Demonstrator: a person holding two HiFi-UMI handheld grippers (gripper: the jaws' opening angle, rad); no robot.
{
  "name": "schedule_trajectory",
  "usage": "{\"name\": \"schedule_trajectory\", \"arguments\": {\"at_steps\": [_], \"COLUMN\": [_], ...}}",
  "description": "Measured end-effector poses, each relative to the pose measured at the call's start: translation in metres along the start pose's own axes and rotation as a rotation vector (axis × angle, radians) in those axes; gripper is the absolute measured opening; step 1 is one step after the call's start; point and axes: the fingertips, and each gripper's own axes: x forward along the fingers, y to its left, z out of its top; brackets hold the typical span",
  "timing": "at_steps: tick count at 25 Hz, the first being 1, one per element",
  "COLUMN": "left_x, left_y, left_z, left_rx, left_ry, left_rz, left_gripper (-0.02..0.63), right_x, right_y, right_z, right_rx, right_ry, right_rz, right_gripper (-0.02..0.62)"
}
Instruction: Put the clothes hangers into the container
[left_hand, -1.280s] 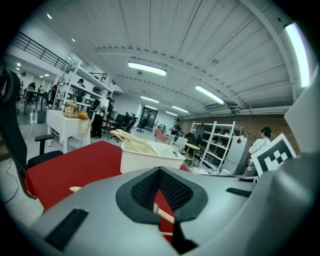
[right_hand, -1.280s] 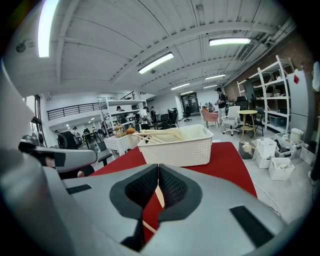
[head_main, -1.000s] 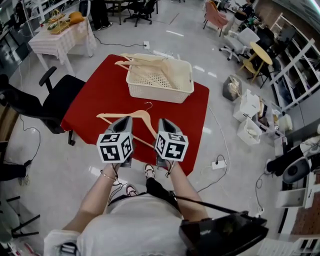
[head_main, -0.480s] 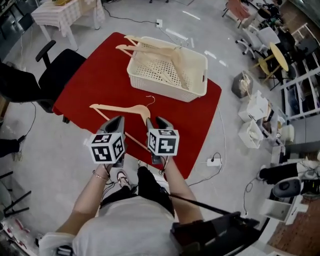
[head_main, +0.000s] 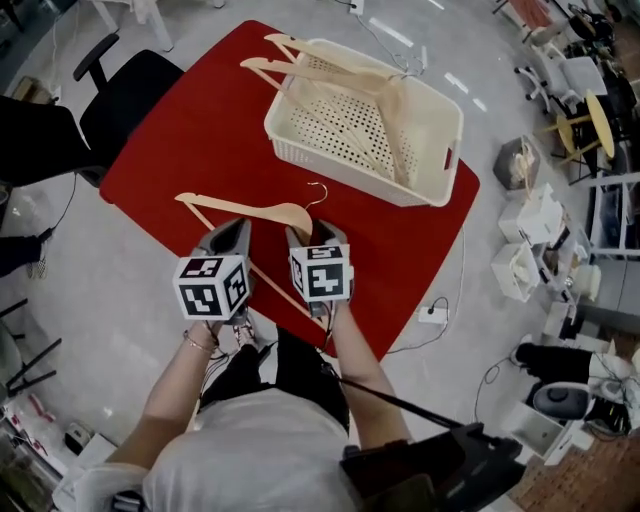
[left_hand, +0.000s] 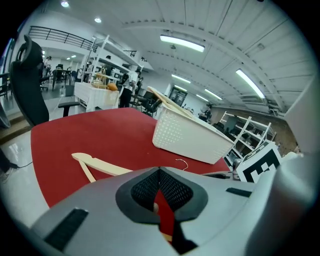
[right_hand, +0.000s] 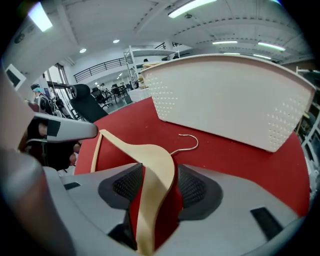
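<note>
My right hand-held gripper (right_hand: 155, 181) has just been opening and straddles the pale wooden hanger (head_main: 262, 211) at its shoulder, not pinching it, ready to clamp. My left hand-held gripper (left_hand: 159, 192) is clenched and empty. The hanger lies flat on the red bench (head_main: 190, 130) at mid-frame, its hook toward the white container (head_main: 441, 131) at upper right.
</note>
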Motion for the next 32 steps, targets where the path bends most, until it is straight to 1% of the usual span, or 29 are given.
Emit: {"name": "schedule_trajectory", "arguments": {"at_steps": [3, 6, 8, 12, 15, 18, 24, 32], "left_x": [0.009, 0.012, 0.012, 0.007, 0.001, -0.008, -0.034, -0.077], "left_y": [0.007, 0.015, 0.019, 0.025, 0.027, 0.026, 0.030, 0.019], "left_z": [-0.006, -0.012, -0.015, -0.014, -0.013, -0.014, -0.011, -0.001], "left_rx": [-0.023, -0.044, -0.054, -0.064, -0.066, -0.065, -0.053, -0.022], "left_ry": [0.014, 0.022, 0.022, 0.011, 0.003, 0.000, -0.022, -0.067], "left_rz": [0.012, 0.026, 0.034, 0.044, 0.046, 0.046, 0.047, 0.006], "left_gripper": [-0.002, -0.002, 0.000, -0.002, -0.002, 0.000, -0.002, -0.002], "right_x": [0.007, 0.013, 0.014, 0.015, 0.015, 0.008, -0.011, -0.058], "right_y": [0.004, 0.005, 0.004, 0.004, 0.004, 0.007, 0.025, 0.045], "right_z": [0.001, -0.001, -0.003, -0.005, -0.005, -0.006, 0.009, 0.027], "right_rx": [-0.063, -0.107, -0.112, -0.110, -0.101, -0.089, -0.138, -0.126], "right_ry": [0.045, 0.092, 0.108, 0.137, 0.139, 0.108, 0.020, -0.098], "right_rz": [0.001, -0.025, -0.040, -0.043, -0.047, -0.059, -0.096, -0.143], "right_gripper": [0.209, 0.208, 0.208, 0.209, 0.209, 0.207, 0.201, 0.198]}}
